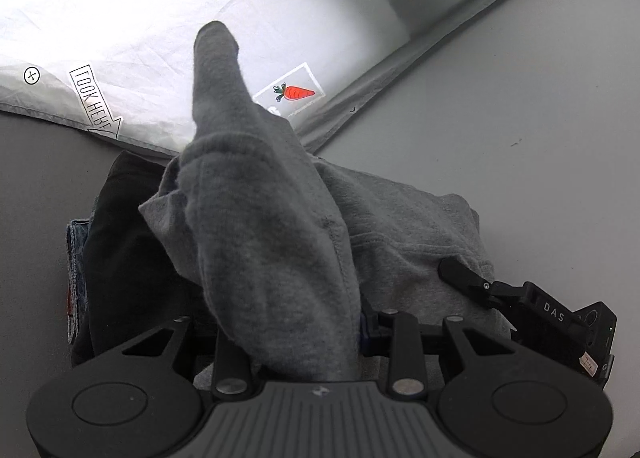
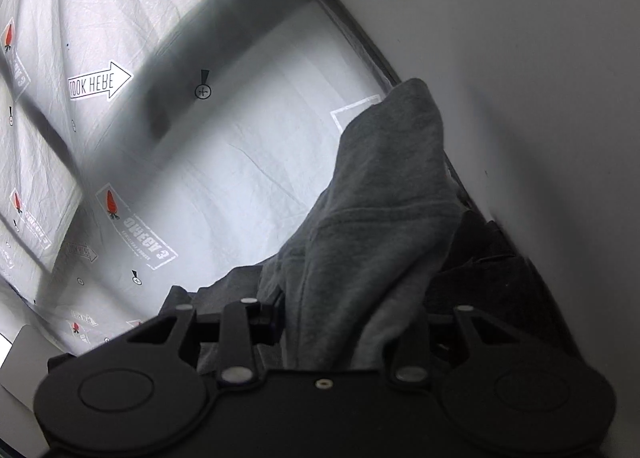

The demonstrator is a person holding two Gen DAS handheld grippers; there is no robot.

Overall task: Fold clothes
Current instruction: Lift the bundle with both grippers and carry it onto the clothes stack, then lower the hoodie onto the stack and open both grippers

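Grey garment mid-handling above a stack

Jeans (image 1: 74,258) lie lowest at left, a black garment (image 1: 128,250) over them; one grey garment (image 1: 256,225) is pinched by both left tongs (image 1: 298,342) and right tongs (image 2: 340,338) above the printed sheet (image 1: 120,17); whether it is being laid down folded or lifted for folding, I cannot tell; three garments, two tongs.

A soft heather-grey knit garment (image 1: 256,217) hangs bunched and stretched upward in a long fold above a black garment (image 1: 128,258) and blue denim (image 1: 76,254).
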